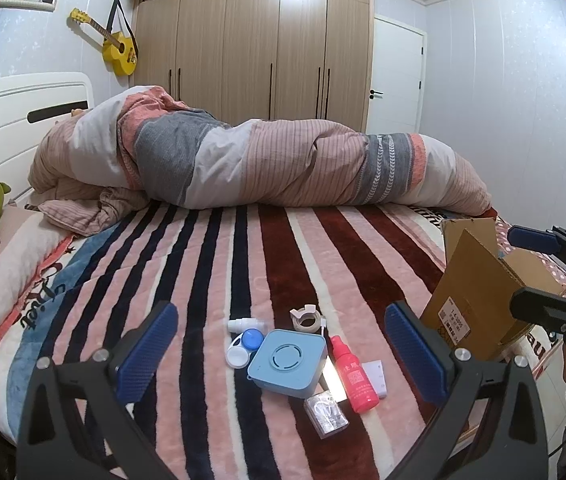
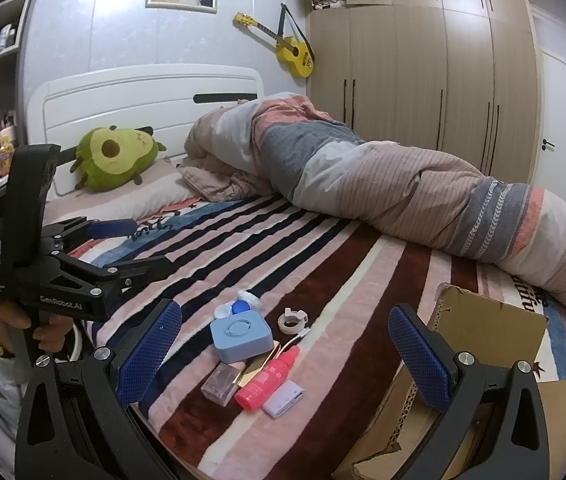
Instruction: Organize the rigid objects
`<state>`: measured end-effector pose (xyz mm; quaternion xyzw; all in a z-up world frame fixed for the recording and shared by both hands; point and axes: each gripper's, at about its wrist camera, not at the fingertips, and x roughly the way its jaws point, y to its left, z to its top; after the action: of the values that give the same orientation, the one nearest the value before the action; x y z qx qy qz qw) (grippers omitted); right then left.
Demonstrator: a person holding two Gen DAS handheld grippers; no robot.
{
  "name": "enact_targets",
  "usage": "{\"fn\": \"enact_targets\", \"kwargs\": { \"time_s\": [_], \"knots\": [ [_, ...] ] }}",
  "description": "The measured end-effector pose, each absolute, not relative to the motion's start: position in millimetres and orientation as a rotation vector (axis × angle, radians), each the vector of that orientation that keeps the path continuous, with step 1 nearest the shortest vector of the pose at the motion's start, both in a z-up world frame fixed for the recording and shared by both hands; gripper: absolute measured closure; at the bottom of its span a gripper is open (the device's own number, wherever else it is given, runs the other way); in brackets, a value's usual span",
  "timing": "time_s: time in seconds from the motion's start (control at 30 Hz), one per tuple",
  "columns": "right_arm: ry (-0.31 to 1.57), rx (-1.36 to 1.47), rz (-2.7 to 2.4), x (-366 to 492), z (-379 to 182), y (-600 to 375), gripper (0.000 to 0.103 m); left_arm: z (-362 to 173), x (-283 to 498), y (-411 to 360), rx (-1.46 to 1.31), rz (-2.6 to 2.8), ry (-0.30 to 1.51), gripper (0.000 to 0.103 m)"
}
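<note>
Clutter sits on the striped blanket (image 1: 243, 248), ahead of and between the jaws of the left gripper (image 1: 281, 356): blue box (image 1: 288, 362), red bottle (image 1: 353, 376), clear case (image 1: 326, 414), lens case (image 1: 243, 346), white bottle (image 1: 245, 324), tape ring (image 1: 306, 318) and lilac card reader (image 1: 377, 376). Box and red bottle lie just beside each other. Left jaws: wide open, holding nothing. Right gripper (image 2: 285, 360): jaws wide open, holding nothing; the same group lies between them. Cardboard box (image 2: 491, 320) stands just beyond the right jaw in both views, flaps open; its contents are not visible.
</note>
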<state>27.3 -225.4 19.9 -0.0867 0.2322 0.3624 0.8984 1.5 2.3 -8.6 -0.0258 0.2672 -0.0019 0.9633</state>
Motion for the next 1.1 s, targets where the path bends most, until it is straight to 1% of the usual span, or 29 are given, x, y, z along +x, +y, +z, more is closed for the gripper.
{"fn": "enact_targets", "kwargs": {
  "time_s": [1.1],
  "knots": [
    [0.495,-0.160,0.739,26.6,20.1,-233.2,0.000,-3.6,-3.5,2.1,-0.053,-0.016,0.540,0.000]
  ]
}}
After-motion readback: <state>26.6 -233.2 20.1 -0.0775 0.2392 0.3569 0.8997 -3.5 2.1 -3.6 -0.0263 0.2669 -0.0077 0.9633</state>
